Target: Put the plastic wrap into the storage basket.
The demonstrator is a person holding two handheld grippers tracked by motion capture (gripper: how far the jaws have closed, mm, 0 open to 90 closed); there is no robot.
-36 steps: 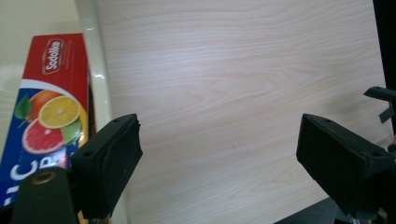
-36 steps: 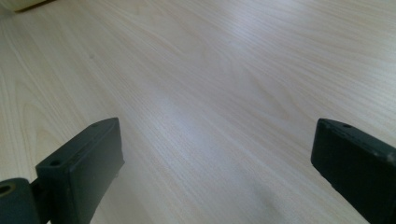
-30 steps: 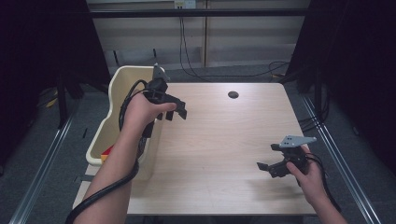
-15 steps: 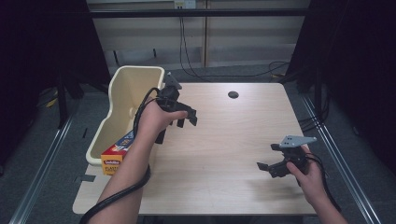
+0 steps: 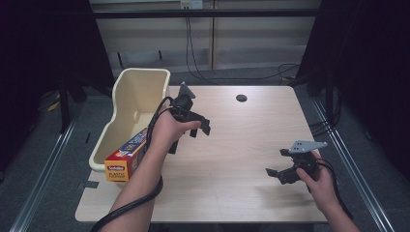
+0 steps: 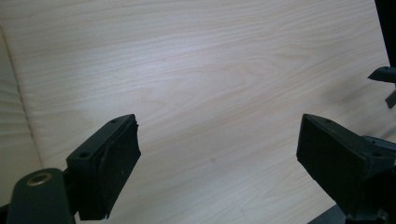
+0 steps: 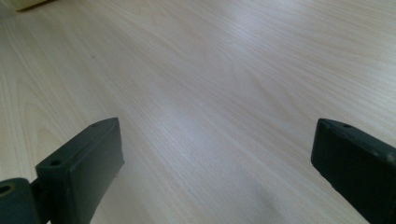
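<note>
- Seen from above, a pale wooden desk [image 5: 232, 159] stands in a dark room; a person's two forearms come in from the bottom edge, each hand holding black tongs.
- The left tongs [image 5: 200, 129] hover over the left middle of the desk, just beside a cream plastic bin [image 5: 140, 87] that sits at the desk's left edge; in the left gripper view [image 6: 215, 163] the jaws stand wide apart, released, with bare wood grain between them and nothing held.
- An orange and yellow box of plastic wrap [image 5: 126, 157] lies in the near end of the bin, its printed end sticking out over the bin's rim; the left forearm passes just beside it, apart from it.
- The right tongs [image 5: 276, 173] are low over the right near part of the desk, well apart from the bin and box; in the right gripper view [image 7: 215, 172] the jaws are spread wide, released, over bare wood.
- A small dark round hole [image 5: 241, 98] marks the far middle of the desk.
</note>
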